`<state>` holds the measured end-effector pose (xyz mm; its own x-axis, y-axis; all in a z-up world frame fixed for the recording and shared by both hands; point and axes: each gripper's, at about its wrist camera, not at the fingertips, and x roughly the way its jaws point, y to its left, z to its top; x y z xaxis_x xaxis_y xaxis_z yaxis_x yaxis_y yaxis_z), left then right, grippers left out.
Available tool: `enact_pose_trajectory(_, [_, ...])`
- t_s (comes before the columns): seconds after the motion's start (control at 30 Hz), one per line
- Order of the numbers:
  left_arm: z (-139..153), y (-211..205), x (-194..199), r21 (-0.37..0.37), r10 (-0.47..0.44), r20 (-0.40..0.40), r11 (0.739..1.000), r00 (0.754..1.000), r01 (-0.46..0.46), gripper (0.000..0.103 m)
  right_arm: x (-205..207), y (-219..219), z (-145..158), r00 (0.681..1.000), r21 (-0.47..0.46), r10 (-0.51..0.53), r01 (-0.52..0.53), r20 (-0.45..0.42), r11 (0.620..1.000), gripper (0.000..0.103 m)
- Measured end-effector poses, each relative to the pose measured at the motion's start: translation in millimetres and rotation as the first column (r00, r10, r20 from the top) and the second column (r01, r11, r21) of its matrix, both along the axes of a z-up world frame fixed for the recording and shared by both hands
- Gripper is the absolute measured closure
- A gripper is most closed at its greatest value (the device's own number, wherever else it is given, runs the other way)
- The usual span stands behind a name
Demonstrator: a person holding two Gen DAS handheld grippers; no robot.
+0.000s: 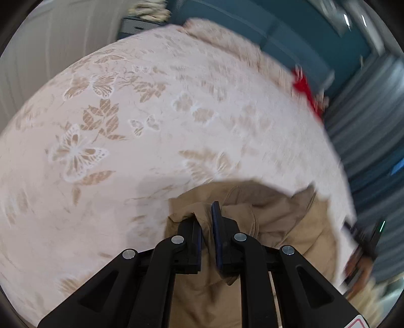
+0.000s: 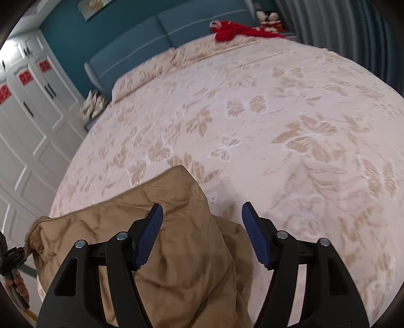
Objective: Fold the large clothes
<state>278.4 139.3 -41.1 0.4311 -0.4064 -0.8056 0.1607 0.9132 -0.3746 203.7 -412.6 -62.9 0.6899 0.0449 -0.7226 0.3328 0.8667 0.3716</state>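
Left hand-held gripper [image 1: 207, 222] pinches tan garment [image 1: 277, 227]; right hand-held gripper [image 2: 202, 222] hovers spread above it.

Both wrist views look closely down over one bedspread [image 1: 151, 126] toward the headboard [image 2: 176, 25].

A garment [image 2: 176, 239] lies at the near edge of the bed [image 2: 277, 126]; a second cloth [image 2: 234, 31] rests at the far end, against the headboard [image 2: 176, 22], wardrobe [image 2: 30, 121] left.
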Motion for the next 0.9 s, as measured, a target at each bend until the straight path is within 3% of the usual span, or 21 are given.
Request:
enact_pose_trajectory(0.07, [-4, 0, 5, 0.065, -0.057, -0.029, 0.996, 0.998, 0.058, 0.089, 17, 4, -10, 0.998, -0.004, 0.040, -0.040, -0.038, 0.999, 0.037])
enact_pose_trajectory(0.2, [5, 7, 5, 0.045, -0.113, -0.016, 0.992, 0.993, 0.114, 0.089, 41, 7, -28, 0.993, -0.011, 0.057, -0.058, -0.099, 0.998, 0.043])
enact_pose_trajectory(0.23, [6, 7, 7, 0.037, -0.138, -0.024, 0.990, 0.990, 0.139, 0.089, 47, 9, -33, 0.991, 0.006, 0.079, -0.079, -0.108, 0.997, 0.066])
enact_pose_trajectory(0.27, [7, 7, 8, 0.043, -0.151, -0.028, 0.988, 0.988, 0.152, 0.089, 52, 11, -36, 0.988, 0.037, 0.114, -0.110, -0.108, 0.993, 0.100])
enact_pose_trajectory(0.37, [8, 5, 13, 0.041, -0.159, -0.044, 0.986, 0.986, 0.161, 0.089, 49, 10, -30, 0.990, 0.034, 0.116, -0.114, -0.075, 0.993, 0.102])
enact_pose_trajectory(0.47, [6, 11, 21, -0.067, -0.129, -0.071, 0.990, 0.989, 0.124, 0.089, 28, -16, -20, 1.000, 0.086, 0.017, -0.017, 0.000, 0.996, 0.103])
enact_pose_trajectory(0.5, [3, 14, 25, -0.122, -0.108, -0.086, 0.988, 0.990, 0.097, 0.084, 20, -24, -20, 1.000, 0.085, -0.011, 0.010, 0.003, 0.996, 0.103])
enact_pose_trajectory(0.53, [-2, 23, 29, -0.190, -0.032, -0.117, 0.982, 0.993, 0.009, 0.075, 13, -30, -23, 0.999, 0.062, -0.033, 0.034, -0.012, 0.998, 0.103])
enact_pose_trajectory(0.57, [-4, 29, 31, -0.216, 0.039, -0.142, 0.974, 0.989, -0.069, 0.052, 8, -33, -26, 0.999, 0.038, -0.041, 0.042, -0.035, 0.998, 0.103])
enact_pose_trajectory(0.63, [-9, 38, 35, -0.349, 0.108, -0.180, 0.922, 0.978, -0.166, 0.049, 0, -35, -34, 0.997, 0.013, -0.048, 0.049, -0.063, 0.999, 0.103])
enact_pose_trajectory(0.67, [-8, 37, 36, -0.367, 0.110, -0.183, 0.914, 0.977, -0.172, 0.049, -4, -37, -36, 0.997, 0.024, -0.054, 0.056, -0.060, 0.998, 0.103])
enact_pose_trajectory(0.8, [1, 17, 38, -0.244, 0.123, -0.128, 0.958, 0.984, -0.152, 0.038, -9, -38, -39, 0.996, 0.033, -0.068, 0.070, -0.061, 0.997, 0.103])
enact_pose_trajectory(0.9, [-6, 3, 44, -0.204, 0.130, -0.115, 0.967, 0.985, -0.152, 0.030, -4, -37, -36, 0.996, 0.052, -0.071, 0.074, -0.061, 0.996, 0.100])
